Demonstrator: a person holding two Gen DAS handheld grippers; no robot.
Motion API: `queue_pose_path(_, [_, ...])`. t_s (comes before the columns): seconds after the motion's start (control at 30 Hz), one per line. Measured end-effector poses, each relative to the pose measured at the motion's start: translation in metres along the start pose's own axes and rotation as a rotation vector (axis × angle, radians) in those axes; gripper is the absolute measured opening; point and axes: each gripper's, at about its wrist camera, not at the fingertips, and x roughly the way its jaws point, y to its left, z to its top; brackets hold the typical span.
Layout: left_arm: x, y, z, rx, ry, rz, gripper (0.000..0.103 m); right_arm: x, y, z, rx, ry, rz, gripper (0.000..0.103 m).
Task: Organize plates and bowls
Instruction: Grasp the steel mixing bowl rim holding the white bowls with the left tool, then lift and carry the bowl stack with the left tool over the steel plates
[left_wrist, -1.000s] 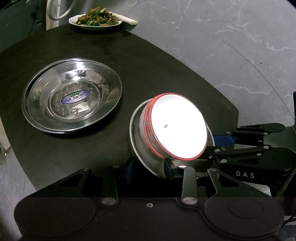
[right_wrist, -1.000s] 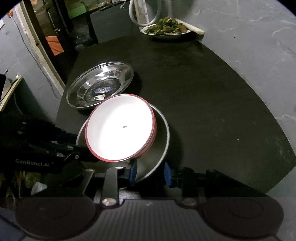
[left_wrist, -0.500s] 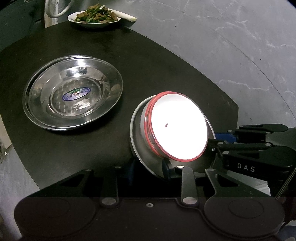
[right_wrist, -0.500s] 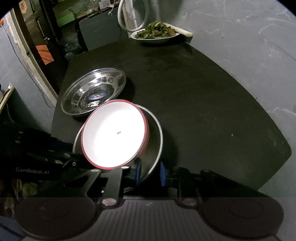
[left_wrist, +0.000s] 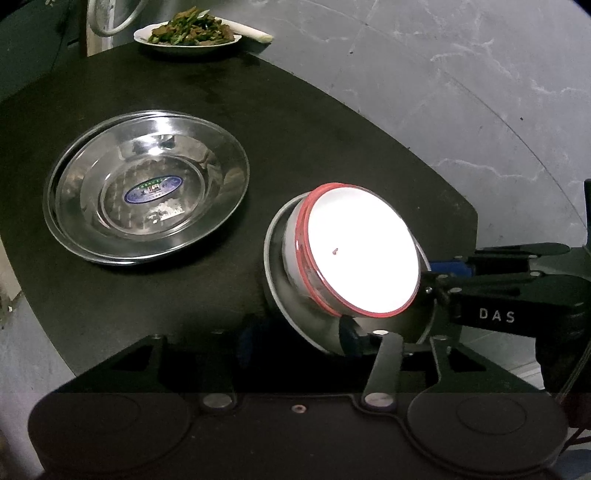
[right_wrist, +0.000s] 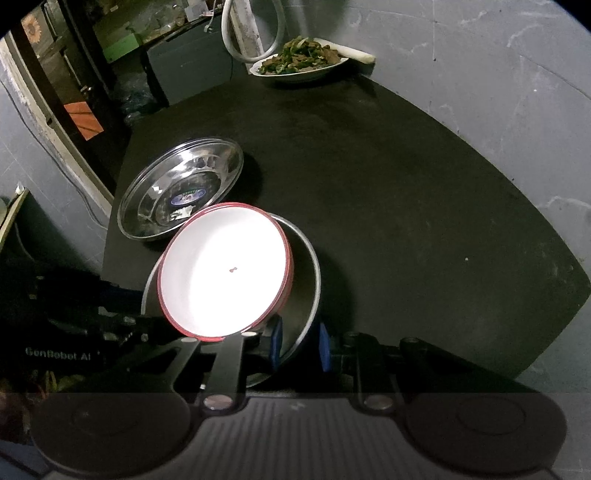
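— Well, what is the right wrist view giving you that the left isn't?

— I'm seeing the right hand-held gripper closing its blue pads on the near rim of the steel plate, tilted above the worktop. The red-rimmed bowl is sitting in that plate.

— And the left?

— I'm seeing the left hand-held gripper standing wide, one finger touching the plate's underside, holding nothing I can confirm. Two stacked steel plates are lying well apart.
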Motion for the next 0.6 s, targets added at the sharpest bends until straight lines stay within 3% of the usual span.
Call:
queue_pose_path(0.1, [0.001,0.002,0.0,0.0,0.0,-0.012,0.053,0.001,-0.004,0.001,0.015,0.008,0.006,0.027])
queue_pose_path(0.2, [0.001,0.0,-0.001,0.018,-0.005,-0.033,0.043,0.002,-0.006,0.002,0.031,0.009,0.021,0.028])
queue_pose_path(0.3, [0.003,-0.002,0.0,0.028,-0.005,-0.027,0.044,0.003,-0.006,0.001,0.037,0.007,0.04,0.021])
queue_pose_path(0.6, [-0.004,0.001,0.01,0.033,0.027,-0.006,0.04,0.004,-0.004,-0.003,0.075,-0.02,0.04,0.021])
